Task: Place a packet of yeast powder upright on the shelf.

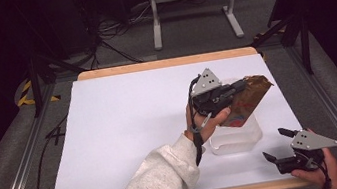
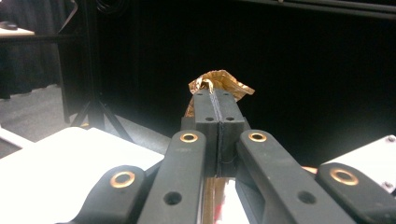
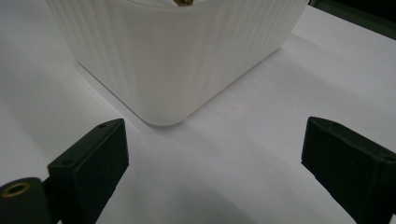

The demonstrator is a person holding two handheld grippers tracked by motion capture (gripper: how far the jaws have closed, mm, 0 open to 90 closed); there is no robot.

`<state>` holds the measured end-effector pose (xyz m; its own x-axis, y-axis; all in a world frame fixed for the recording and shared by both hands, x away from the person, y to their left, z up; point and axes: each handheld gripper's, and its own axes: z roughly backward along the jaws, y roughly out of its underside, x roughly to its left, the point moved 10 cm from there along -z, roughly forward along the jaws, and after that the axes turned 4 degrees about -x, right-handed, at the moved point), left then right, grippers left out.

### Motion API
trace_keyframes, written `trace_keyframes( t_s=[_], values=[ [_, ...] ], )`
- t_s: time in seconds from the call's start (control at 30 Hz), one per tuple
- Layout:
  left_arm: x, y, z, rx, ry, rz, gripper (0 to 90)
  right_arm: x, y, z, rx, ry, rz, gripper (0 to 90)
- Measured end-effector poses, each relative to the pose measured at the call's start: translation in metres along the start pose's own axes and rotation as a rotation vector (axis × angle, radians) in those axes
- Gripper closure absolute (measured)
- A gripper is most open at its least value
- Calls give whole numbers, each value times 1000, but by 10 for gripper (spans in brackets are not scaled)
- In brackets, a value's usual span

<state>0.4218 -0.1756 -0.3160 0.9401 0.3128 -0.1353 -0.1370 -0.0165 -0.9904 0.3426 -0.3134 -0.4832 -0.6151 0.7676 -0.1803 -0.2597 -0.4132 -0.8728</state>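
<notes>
A shiny gold-brown snack packet (image 1: 250, 96) with red and blue print hangs tilted over a white translucent bin (image 1: 236, 137). My left gripper (image 1: 236, 89) is shut on the packet, its jaws pointing right. In the left gripper view the two jaws press together on the packet (image 2: 219, 81), whose crinkled gold top sticks out past the fingertips (image 2: 208, 100). My right gripper (image 1: 277, 145) rests low at the table's front right, open, jaws pointing left toward the bin. In the right gripper view its jaws stand wide apart on either side of the bin's ribbed corner (image 3: 177, 60), not touching it.
The table has a white sheet (image 1: 126, 131) on a wooden board (image 1: 167, 63). A white metal stand (image 1: 193, 5) and cables lie on the floor behind. Dark curtains and black tripod legs (image 2: 93, 93) surround the table.
</notes>
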Motion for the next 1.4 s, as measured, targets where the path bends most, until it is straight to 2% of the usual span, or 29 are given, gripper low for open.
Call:
trace_keyframes(
  t_s=[0.17,0.27,0.33,0.43,0.57,0.67,0.77,0.83,0.97,1.13,1.23,1.3,1.33,1.37,1.4],
  values=[
    [1,15,-6,27,-2,9,899,1,0,0,0,-1,3,81],
    [5,25,-4,34,17,41,900,1,0,0,2,-2,3,81],
    [7,31,-1,20,49,61,899,1,0,0,3,-1,3,81],
    [13,40,4,29,47,78,899,1,0,-1,5,-1,3,81],
    [16,46,8,62,48,52,899,0,0,-1,7,1,3,81],
    [18,49,12,75,52,55,899,1,0,-1,8,1,7,81],
    [20,57,19,107,49,27,898,2,0,-1,7,0,7,81],
    [23,58,27,110,47,32,898,2,0,-1,8,0,8,81],
    [28,61,38,123,33,14,897,2,-1,-1,7,1,9,81],
    [39,71,55,145,8,24,897,2,-3,0,3,1,6,81],
    [41,74,58,156,-2,22,897,1,-3,0,2,1,2,81],
    [41,76,61,170,-9,-6,897,1,-3,-1,3,-4,-4,82],
    [41,76,61,170,-9,-6,897,1,-3,-1,3,-4,-4,82],
    [41,76,63,187,-21,-46,897,1,-1,-3,15,-2,0,83],
    [41,76,63,187,-21,-46,897,1,-1,-3,15,-2,0,83]
  ],
)
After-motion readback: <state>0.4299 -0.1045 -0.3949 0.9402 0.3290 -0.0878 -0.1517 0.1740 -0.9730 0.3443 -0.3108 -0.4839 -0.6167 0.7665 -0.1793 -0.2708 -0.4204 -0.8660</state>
